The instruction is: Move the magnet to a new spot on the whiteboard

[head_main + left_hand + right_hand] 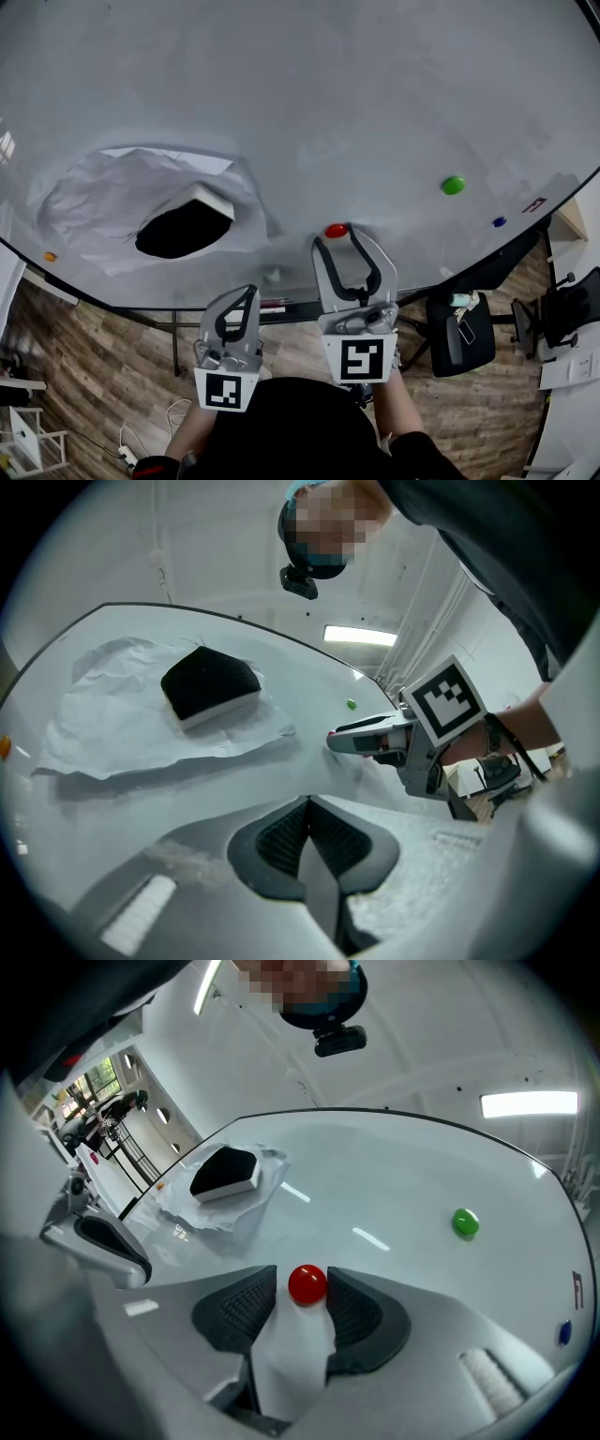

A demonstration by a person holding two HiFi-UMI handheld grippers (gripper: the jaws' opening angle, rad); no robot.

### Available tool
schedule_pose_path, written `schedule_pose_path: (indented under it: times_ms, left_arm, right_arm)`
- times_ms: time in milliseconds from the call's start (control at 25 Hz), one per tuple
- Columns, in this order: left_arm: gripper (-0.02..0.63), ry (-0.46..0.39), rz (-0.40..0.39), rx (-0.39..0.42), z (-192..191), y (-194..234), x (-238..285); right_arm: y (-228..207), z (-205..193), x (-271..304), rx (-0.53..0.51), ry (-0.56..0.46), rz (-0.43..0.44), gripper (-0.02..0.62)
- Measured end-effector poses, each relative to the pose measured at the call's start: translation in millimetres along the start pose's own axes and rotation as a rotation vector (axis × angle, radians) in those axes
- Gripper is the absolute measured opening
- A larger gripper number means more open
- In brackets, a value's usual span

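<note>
A small red magnet (336,230) (307,1284) sticks to the whiteboard (328,112) near its lower edge. My right gripper (338,236) (302,1281) is at the board with the magnet between its fingertips. The jaws stand open: a narrow gap shows on the magnet's left side, and the right pad is close against it. My left gripper (251,291) (307,803) hangs lower and to the left, shut and empty, its tips just short of the board's lower edge. The left gripper view also catches the right gripper (333,741) from the side.
A black eraser (185,225) (208,686) rests on crumpled white paper (94,202) at the board's left. A green magnet (453,185) (465,1222), a blue one (499,222) and an orange one (50,256) also stick to the board. A black chair (464,333) stands below right.
</note>
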State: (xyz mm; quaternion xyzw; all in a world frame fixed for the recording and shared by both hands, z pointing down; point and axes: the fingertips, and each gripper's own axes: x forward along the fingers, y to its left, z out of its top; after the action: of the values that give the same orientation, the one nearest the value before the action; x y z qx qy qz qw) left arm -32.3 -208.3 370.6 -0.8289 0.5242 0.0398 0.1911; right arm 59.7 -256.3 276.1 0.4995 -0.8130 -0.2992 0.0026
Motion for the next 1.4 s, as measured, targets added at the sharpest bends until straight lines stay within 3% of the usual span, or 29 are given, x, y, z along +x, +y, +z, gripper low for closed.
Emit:
schedule_pose_path:
  times_ms: [760, 1400]
  left_arm:
    - [0.002, -0.008, -0.009, -0.002, 9.6, -15.0, -12.5]
    - [0.002, -0.002, -0.023, -0.007, 15.0, -31.9, -29.4]
  right_arm:
    - [-5.3, 3.3, -27.5, 0.050, 0.016, -0.021, 0.169]
    - [11.7, 9.0, -65.1, 0.169, 0.006, -0.004, 0.080]
